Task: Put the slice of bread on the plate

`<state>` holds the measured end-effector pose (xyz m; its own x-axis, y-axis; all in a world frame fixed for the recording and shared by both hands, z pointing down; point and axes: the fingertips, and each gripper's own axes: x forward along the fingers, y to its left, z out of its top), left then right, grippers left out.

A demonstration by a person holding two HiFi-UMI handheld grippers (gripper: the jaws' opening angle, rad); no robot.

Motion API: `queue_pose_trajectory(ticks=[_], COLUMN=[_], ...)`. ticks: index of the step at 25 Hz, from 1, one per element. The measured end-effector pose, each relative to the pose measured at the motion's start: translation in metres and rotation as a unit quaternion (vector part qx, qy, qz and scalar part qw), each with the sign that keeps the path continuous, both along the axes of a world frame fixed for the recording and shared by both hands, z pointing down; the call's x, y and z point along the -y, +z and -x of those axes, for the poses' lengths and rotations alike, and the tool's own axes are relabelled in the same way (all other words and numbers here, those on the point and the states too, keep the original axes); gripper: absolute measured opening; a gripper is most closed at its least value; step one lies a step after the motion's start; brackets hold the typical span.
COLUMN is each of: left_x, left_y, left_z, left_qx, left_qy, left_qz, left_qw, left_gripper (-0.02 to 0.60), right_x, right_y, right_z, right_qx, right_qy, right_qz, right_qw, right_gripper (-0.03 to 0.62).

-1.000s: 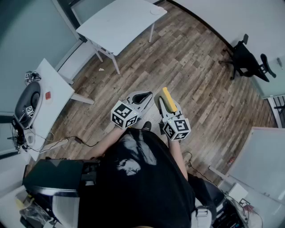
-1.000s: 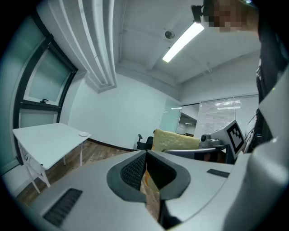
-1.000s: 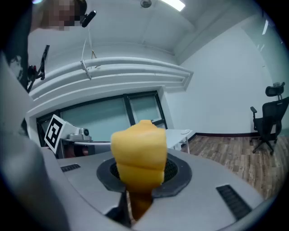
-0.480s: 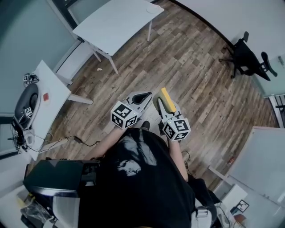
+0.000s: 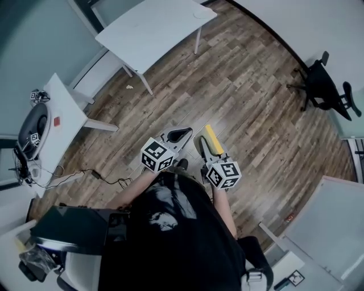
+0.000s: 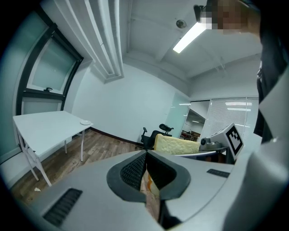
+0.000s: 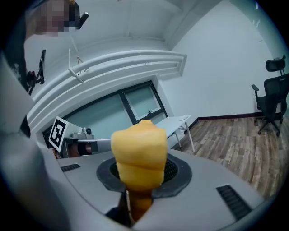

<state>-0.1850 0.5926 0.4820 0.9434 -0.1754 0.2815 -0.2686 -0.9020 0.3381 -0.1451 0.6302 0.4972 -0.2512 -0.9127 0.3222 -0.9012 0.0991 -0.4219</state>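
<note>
A yellow slice of bread (image 5: 212,139) stands on edge between the jaws of my right gripper (image 5: 206,139), which is shut on it. In the right gripper view the bread (image 7: 139,153) rises out of the right gripper (image 7: 141,173) and fills the middle. My left gripper (image 5: 185,132) hangs just to its left, shut with nothing in it. In the left gripper view its jaws meet at the tip of the left gripper (image 6: 146,155), with the bread (image 6: 177,145) beyond. A small white plate (image 5: 200,15) sits at the far corner of the white table (image 5: 148,31), well away from both grippers.
Wooden floor lies under both grippers. A black office chair (image 5: 324,85) stands at the right. A second white table (image 5: 62,122) at the left carries a round device (image 5: 34,128). A cable (image 5: 96,176) trails on the floor near the person's feet.
Both grippers have sunk a little toward the person's body, side by side. The bread stays in the right gripper and the left gripper stays shut.
</note>
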Motion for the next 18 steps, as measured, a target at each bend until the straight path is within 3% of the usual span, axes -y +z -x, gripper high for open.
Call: queue_pose_trajectory(ticks=[5, 13, 18], left_x=[0.058, 0.206, 0.28], left_y=[-0.001, -0.018, -0.017], left_z=[-0.041, -0.077, -0.105], left_qx=[-0.009, -0.035, -0.033], left_qy=[0.003, 0.01, 0.026], left_qz=[-0.009, -0.017, -0.018], left_qw=[0.9999, 0.9992, 0.9989], left_gripper=[0.006, 0.006, 0.006], right_x=[0.056, 0.208, 0.286], right_y=[0.001, -0.023, -0.029], right_z=[-0.035, -0.078, -0.107], right_qx=[-0.002, -0.036, -0.043], right_qy=[-0.006, -0.004, 0.013], right_qz=[-0.002, -0.017, -0.024], right_qw=[1.0, 0.999, 0.999], right_gripper=[0.097, 0.097, 0.097])
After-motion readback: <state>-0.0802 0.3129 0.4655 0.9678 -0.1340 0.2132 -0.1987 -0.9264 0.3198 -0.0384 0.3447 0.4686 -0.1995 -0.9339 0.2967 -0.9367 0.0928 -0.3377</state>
